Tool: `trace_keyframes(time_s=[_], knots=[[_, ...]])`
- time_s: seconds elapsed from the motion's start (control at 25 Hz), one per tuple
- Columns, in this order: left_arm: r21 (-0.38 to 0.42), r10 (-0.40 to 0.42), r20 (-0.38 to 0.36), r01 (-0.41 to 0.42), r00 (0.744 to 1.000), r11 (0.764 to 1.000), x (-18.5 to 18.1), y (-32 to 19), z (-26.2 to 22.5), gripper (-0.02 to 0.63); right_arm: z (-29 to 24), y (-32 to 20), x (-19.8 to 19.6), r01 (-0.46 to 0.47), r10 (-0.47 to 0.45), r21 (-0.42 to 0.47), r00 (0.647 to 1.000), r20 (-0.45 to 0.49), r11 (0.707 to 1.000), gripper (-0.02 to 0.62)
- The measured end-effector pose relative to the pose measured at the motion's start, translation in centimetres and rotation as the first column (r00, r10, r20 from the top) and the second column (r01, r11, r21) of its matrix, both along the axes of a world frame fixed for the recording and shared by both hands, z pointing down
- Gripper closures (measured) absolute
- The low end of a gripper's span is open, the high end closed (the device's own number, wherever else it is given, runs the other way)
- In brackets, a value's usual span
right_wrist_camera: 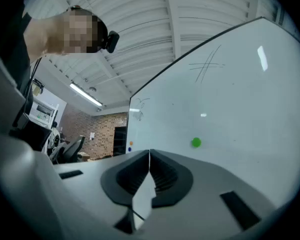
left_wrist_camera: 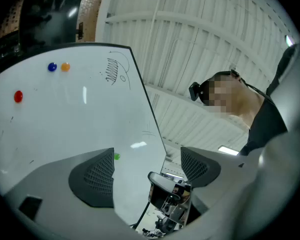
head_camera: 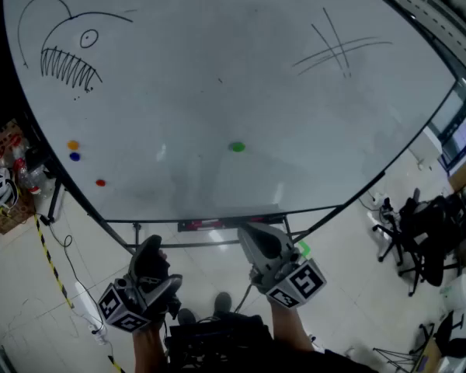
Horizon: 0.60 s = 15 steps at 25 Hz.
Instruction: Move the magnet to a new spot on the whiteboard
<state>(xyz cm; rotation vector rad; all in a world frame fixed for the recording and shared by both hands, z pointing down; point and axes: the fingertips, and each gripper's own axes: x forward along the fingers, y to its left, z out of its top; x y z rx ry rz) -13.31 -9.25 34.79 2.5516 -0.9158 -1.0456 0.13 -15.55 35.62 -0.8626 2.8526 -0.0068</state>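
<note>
The green magnet [head_camera: 237, 147] sits low and central on the whiteboard [head_camera: 217, 68], almost straight ahead of the right gripper [head_camera: 248, 230], jaws closed on nothing, which looks nearer than the left gripper [head_camera: 150, 249], jaws apart and empty.

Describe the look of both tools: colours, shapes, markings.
The left tool and the right tool each have a pale grey body and two dark grey, ribbed pads. Each carries a cube with black-and-white square markers.

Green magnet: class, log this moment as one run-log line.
green magnet: on whiteboard, untouched | left gripper: open, empty | right gripper: shut, empty
</note>
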Motion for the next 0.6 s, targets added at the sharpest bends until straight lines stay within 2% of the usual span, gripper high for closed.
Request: trace_keyframes(time_s=[0.16,0.36,0.6], knots=[[0.016,0.007,0.019,-0.008,1.0,1.0,3.5,-2.8,-0.9,0.192,-0.3,-2.6,3.9,-0.025,0.025,0.008,1.0,0.008,1.0,0.574],[-0.014,-0.019,0.081,0.02,0.997,1.0,6.7,-5.7,-0.6,0.192,0.2,-6.0,7.3,-0.109,0.111,0.054,0.993,-0.03,0.993,0.474],[-0.051,-0.061,0.119,0.068,0.991,0.996,8.0,-7.1,0.4,0.192,1.2,-8.7,7.8,-0.169,0.188,0.148,0.974,-0.126,0.974,0.463]])
